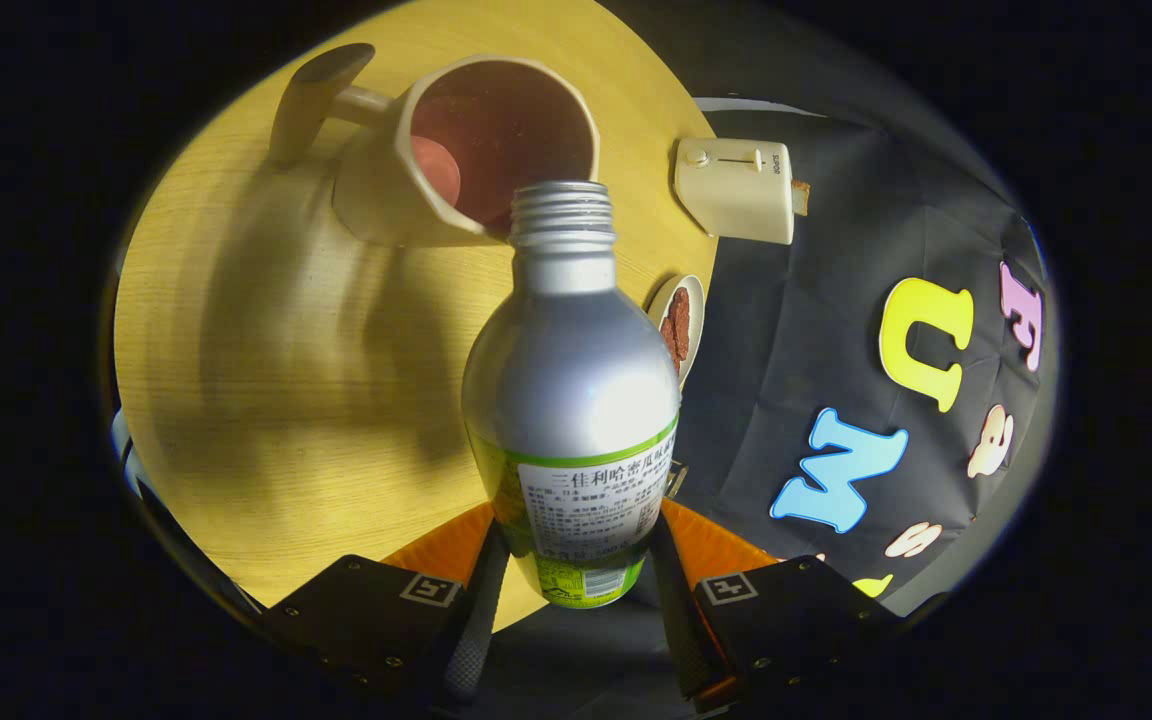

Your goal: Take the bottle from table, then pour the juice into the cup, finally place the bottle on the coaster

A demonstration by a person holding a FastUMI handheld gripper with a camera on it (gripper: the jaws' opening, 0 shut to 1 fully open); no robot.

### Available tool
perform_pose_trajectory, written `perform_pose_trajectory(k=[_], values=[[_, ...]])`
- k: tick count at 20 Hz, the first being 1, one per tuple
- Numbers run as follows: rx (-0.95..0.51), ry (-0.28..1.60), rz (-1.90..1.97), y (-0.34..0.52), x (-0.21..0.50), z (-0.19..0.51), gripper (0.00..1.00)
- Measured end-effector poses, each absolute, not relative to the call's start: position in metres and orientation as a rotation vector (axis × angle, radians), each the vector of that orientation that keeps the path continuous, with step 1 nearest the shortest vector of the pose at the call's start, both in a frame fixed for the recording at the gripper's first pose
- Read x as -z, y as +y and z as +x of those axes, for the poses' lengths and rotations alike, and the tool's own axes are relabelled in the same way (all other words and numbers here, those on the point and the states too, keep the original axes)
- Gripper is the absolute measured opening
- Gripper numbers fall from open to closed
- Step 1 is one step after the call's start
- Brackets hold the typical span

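Note:
A silver bottle (571,390) with a green-edged white label sits between my fingers, and my gripper (576,555) is shut on its lower body. The bottle is tipped forward, its open threaded neck reaching the rim of a cream cup (456,150) with a long handle. The cup stands on the round wooden table (266,380) just beyond the bottle mouth. Its inside looks dark reddish. I cannot tell whether liquid is flowing. A small round coaster or dish (681,315) with a brown patch lies right of the bottle, partly hidden behind it.
A cream toaster (736,190) with a slice in it stands near the table's edge, right of the cup. Black booth cloth hangs beyond the table on the right. Shadows of the bottle and gripper fall across the wood left of the bottle.

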State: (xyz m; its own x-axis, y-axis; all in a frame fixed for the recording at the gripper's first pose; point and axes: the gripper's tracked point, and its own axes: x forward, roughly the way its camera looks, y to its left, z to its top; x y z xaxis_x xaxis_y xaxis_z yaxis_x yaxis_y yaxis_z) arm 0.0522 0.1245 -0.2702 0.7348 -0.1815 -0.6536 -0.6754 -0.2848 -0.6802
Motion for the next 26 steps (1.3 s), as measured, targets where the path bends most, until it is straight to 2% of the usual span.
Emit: perform_pose_trajectory(k=[26], values=[[-0.556, 0.711, -1.994, 0.125, 0.255, 0.06, 0.72]])
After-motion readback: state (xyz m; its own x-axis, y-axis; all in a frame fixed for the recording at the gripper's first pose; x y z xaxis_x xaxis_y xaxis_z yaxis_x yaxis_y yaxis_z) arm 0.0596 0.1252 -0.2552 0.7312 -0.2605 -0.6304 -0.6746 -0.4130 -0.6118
